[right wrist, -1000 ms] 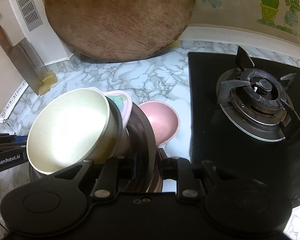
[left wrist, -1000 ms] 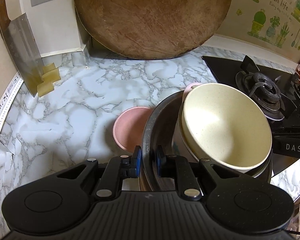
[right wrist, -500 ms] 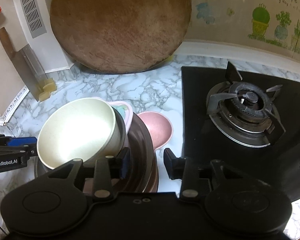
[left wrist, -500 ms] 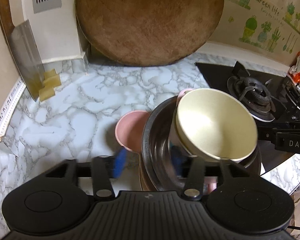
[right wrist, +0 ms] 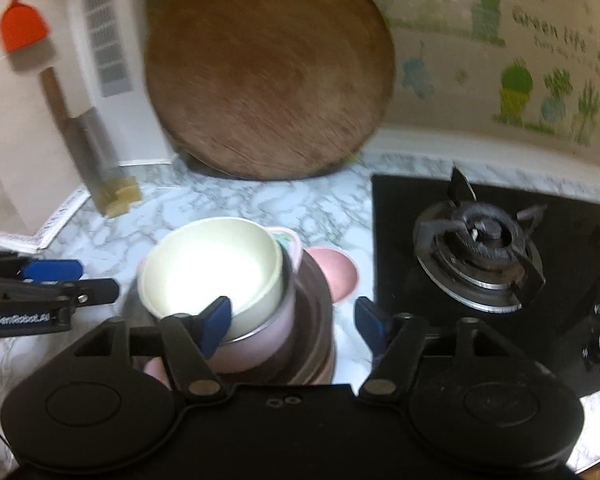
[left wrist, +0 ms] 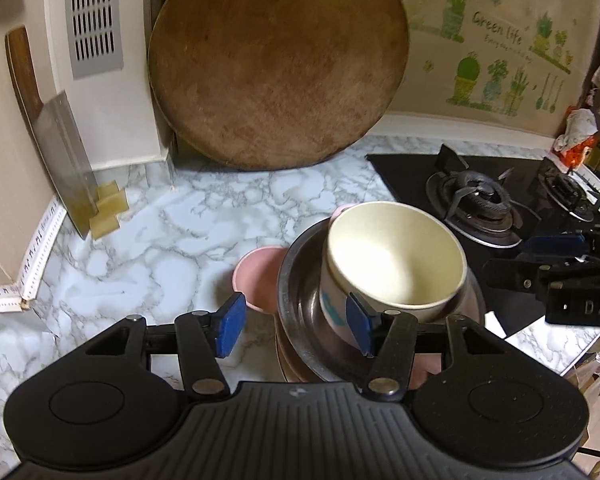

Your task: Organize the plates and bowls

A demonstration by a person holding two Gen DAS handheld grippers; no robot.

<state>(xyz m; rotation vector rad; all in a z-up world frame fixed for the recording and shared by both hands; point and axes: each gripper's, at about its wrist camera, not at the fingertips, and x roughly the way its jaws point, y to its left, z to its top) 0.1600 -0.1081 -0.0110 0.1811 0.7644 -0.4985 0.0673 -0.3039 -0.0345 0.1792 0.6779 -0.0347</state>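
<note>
marble countertop, black hob, chopping board

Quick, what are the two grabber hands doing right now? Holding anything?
Left gripper: open, jaws just opened, holding nothing; the steel bowl's rim sits between them.
Right gripper: open, just opened, holding nothing.

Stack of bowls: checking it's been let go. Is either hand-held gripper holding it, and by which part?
Nothing is held. The left hand-held gripper and right one have just been opening, clear of the stack.
</note>
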